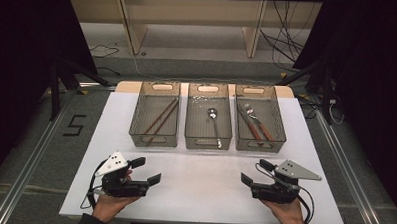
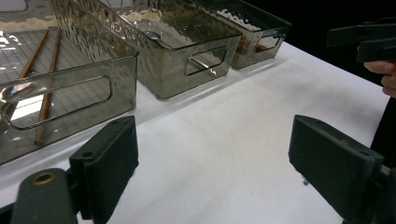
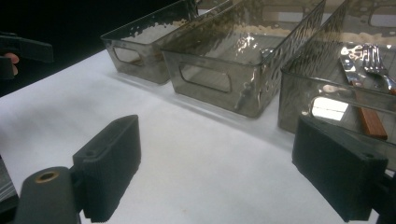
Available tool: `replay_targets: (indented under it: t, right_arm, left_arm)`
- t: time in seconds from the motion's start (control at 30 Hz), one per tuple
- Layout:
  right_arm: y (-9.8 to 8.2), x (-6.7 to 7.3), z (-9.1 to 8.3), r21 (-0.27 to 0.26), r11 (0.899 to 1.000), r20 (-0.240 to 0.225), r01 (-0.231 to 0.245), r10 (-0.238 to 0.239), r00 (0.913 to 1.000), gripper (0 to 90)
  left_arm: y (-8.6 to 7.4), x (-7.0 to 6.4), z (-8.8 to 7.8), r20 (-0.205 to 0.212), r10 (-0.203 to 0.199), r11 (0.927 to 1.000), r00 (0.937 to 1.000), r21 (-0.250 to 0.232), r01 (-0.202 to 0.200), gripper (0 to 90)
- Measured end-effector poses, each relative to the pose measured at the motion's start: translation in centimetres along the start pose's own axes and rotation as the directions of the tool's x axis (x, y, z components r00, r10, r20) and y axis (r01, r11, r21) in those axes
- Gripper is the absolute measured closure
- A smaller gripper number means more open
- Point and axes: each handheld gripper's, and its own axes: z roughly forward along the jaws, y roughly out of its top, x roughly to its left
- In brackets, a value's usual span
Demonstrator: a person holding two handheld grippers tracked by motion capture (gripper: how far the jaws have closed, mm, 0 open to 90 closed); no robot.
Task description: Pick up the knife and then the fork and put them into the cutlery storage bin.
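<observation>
Both the left gripper (image 1: 147,171) and right gripper (image 1: 252,172) rest with fingers released and holding nothing, the 3 bins (image 1: 208,141) straight ahead, their long axes running away from the hands.

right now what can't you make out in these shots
- Spoon handle, left gripper view: blurred by the middle bin's rippled wall.
- Fork and knife, right gripper view: cut off by the right edge.
- Chopsticks, high view: too small to tell whether they touch.
</observation>
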Motion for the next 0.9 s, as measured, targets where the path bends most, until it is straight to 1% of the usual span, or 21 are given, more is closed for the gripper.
replay_targets:
  t: [0.23,0.5,0.9]
  right_arm:
    - [-0.44,-0.14,-0.24,0.002,1.000,0.004,-0.008,0.008,1.0000,16.3]
    - [-0.37,-0.13,-0.29,-0.013,1.000,0.005,-0.005,0.005,1.0000,16.3]
    - [-0.35,-0.11,-0.24,-0.013,1.000,0.006,-0.002,0.002,1.0000,16.3]
  left_arm:
    - [-0.02,-0.02,0.01,0.003,-0.004,1.0000,1.0000,-0.001,0.004,15.4]
    - [-0.05,0.01,0.01,0.002,-0.005,1.0000,1.0000,-0.001,0.005,15.4]
    - [-0.04,0.02,-0.01,0.000,-0.003,1.0000,1.0000,-0.001,0.003,15.4]
